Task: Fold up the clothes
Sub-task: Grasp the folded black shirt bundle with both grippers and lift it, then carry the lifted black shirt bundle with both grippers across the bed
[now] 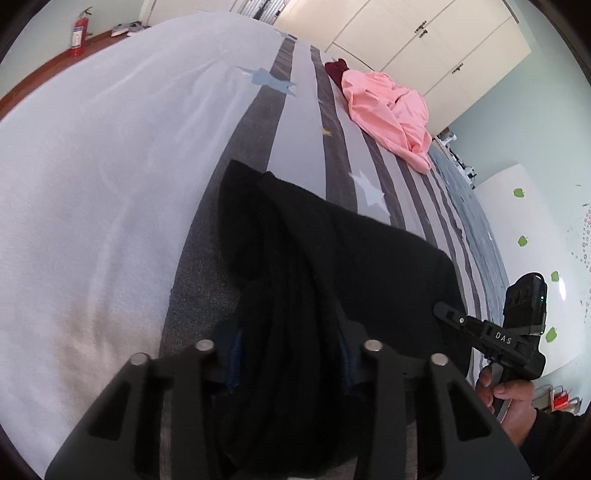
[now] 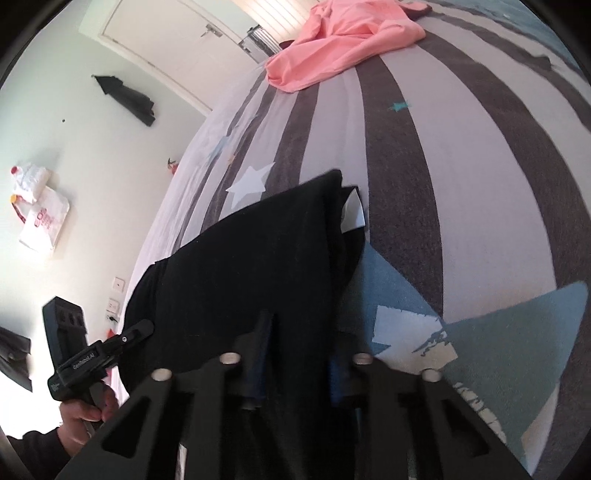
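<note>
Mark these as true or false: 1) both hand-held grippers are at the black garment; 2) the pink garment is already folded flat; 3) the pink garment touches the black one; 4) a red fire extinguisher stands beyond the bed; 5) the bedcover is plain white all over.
1) True: the left hand-held gripper and right hand-held gripper each have the black garment between their fingers.
2) False: the pink garment lies crumpled.
3) False: striped bedcover separates them.
4) True: the fire extinguisher stands by the wall.
5) False: it has grey stripes and stars.
</note>
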